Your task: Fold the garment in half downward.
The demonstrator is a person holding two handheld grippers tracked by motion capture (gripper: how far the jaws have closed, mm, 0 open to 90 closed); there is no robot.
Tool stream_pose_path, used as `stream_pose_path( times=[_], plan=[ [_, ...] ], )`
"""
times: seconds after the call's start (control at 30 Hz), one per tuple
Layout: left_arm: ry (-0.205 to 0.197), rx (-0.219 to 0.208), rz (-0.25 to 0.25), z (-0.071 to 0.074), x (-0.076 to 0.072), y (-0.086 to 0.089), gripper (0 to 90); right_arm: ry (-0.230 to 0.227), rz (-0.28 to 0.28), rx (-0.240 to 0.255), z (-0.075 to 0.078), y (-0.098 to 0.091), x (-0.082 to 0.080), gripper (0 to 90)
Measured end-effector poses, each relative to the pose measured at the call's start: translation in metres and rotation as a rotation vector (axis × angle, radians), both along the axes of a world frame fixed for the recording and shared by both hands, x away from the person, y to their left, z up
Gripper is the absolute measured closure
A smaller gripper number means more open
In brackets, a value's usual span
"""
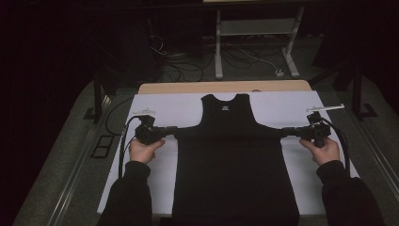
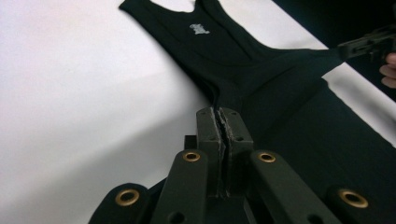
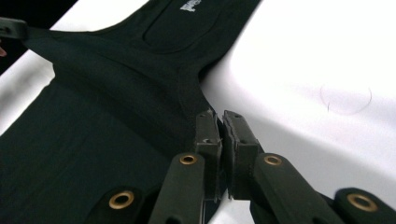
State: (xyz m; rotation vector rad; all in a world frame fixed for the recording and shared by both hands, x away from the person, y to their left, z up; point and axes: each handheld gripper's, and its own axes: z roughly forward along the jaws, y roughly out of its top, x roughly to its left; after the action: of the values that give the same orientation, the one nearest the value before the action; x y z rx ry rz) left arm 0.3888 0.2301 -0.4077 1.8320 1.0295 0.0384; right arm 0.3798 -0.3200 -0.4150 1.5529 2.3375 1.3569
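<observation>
A black tank top (image 1: 233, 155) lies flat on a white sheet (image 1: 160, 108), its neck at the far side and its hem at the near edge. My left gripper (image 1: 175, 130) is shut on the top's left underarm edge, and the fabric is pinched between the jaws in the left gripper view (image 2: 222, 114). My right gripper (image 1: 284, 132) is shut on the right underarm edge, which runs into the jaws in the right gripper view (image 3: 219, 116). The cloth (image 2: 261, 60) is pulled taut between the two. A white label shows inside the neck (image 3: 189, 6).
The sheet covers a wooden table (image 1: 226, 87), with bare white areas on both sides of the top. Behind the table stand a white desk frame (image 1: 254, 42), loose cables and a power strip (image 1: 280, 73) on the floor. A faint ring mark (image 3: 345, 98) shows on the sheet.
</observation>
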Motion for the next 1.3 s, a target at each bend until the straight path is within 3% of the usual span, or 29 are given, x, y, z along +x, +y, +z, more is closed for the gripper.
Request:
stream_pose_path(
  times=[0.67,1.3],
  plan=[
    [0.037,0.011,-0.019,0.0,-0.023,0.001,86.7,-0.004,0.024,0.02,0.007,-0.003,-0.026,83.8],
    [0.099,0.05,-0.055,-0.007,-0.039,0.001,86.6,0.063,0.064,0.006,0.0,0.0,-0.044,83.7]
  ],
)
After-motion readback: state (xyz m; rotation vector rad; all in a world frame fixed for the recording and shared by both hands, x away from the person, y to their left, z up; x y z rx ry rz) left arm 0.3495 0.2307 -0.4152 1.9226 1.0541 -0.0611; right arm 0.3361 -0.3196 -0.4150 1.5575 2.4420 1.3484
